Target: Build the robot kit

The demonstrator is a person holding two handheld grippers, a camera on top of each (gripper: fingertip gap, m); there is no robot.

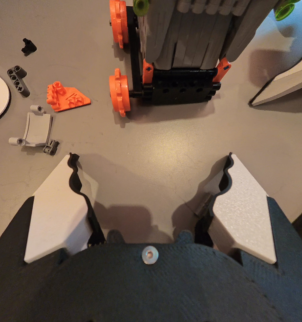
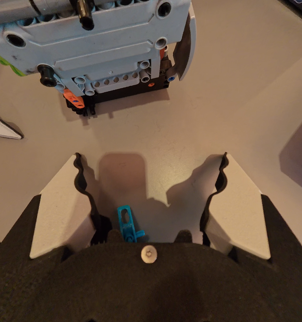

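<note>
A brick-built model (image 1: pixel 179 52) of grey panels on a black base, with two orange toothed wheels (image 1: pixel 119 92) and green discs, stands on the grey table ahead of my left gripper (image 1: pixel 151 155). The left gripper is open and empty, short of the model. In the right wrist view the same model (image 2: pixel 98 52) shows its grey side and black base. My right gripper (image 2: pixel 151 154) is open and empty, apart from the model. A small teal piece (image 2: pixel 127 223) lies on the table low between its fingers, touching neither.
Loose parts lie left of the model: an orange panel (image 1: pixel 67 96), a curved grey panel (image 1: pixel 37 129), a dark grey beam (image 1: pixel 18 80), a small black piece (image 1: pixel 28 46). The other gripper's white finger (image 1: pixel 284 78) shows at right, and one (image 2: pixel 3 130) at left.
</note>
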